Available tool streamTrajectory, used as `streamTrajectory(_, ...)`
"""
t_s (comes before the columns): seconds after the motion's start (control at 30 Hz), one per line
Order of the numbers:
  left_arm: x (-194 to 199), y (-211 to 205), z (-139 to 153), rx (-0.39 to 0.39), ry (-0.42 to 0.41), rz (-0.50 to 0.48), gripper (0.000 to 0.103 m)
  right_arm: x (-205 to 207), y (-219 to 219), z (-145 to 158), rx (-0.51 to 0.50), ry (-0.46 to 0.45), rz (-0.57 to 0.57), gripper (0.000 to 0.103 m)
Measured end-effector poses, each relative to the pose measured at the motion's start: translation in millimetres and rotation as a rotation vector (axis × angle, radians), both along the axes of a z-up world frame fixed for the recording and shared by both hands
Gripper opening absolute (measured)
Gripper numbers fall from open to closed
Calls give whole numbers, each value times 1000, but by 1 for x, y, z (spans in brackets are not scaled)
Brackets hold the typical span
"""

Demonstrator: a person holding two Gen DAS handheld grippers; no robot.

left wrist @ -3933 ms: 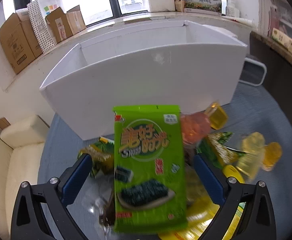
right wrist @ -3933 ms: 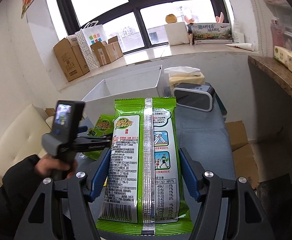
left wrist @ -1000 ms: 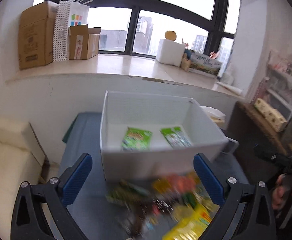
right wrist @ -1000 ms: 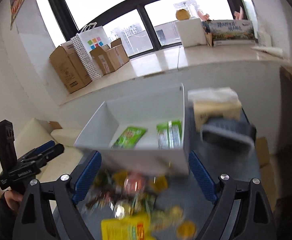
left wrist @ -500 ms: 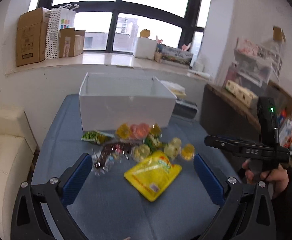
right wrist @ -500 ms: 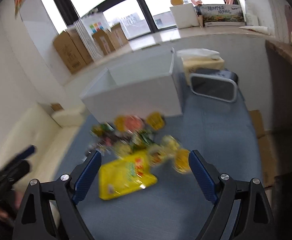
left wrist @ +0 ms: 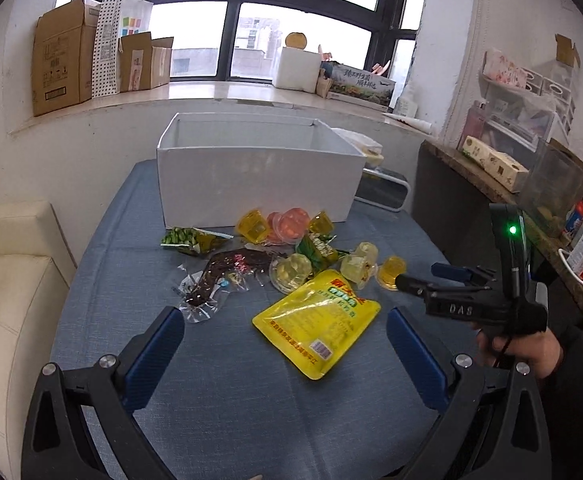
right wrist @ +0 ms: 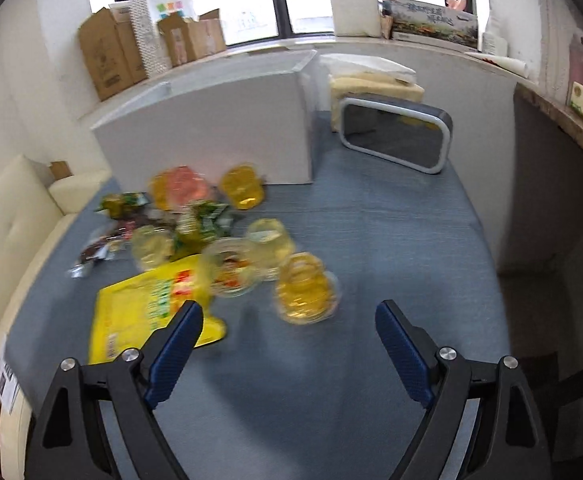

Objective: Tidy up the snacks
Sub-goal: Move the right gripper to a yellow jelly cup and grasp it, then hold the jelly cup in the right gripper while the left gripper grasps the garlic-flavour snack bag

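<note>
Right tongs wide, empty, jaws just narrowing above jelly cup; cup light, slick: grip sidewalls.

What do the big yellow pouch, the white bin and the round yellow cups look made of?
Yellow pouch: glossy plastic film, judging by its sheen and crimped edges. White bin: matte, thin flat walls, probably card or foam board; cannot tell which. Jelly cup: clear, shiny plastic, translucent yellow inside.

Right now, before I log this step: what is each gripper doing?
Left gripper: open, holding nothing.
Right gripper: open, jaws have just been closing, nothing between them.
</note>
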State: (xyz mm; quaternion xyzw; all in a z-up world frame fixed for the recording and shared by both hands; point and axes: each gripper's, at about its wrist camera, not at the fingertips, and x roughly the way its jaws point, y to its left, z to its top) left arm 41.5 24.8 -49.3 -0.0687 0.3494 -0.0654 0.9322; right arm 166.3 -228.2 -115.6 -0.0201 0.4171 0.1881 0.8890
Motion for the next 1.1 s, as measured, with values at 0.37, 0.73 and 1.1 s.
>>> streamTrajectory(0.37,10,-2,-21,30,53,13,103,41,9,-21,-33,55,13,56)
streamTrajectory(0.73,17,16,-29,18,71,45,103,32,4,-18,-12,32,26,39)
streamTrajectory(1.1,42,40,-35,49,79,63,103,-9,-7,30,84,-46,63,39)
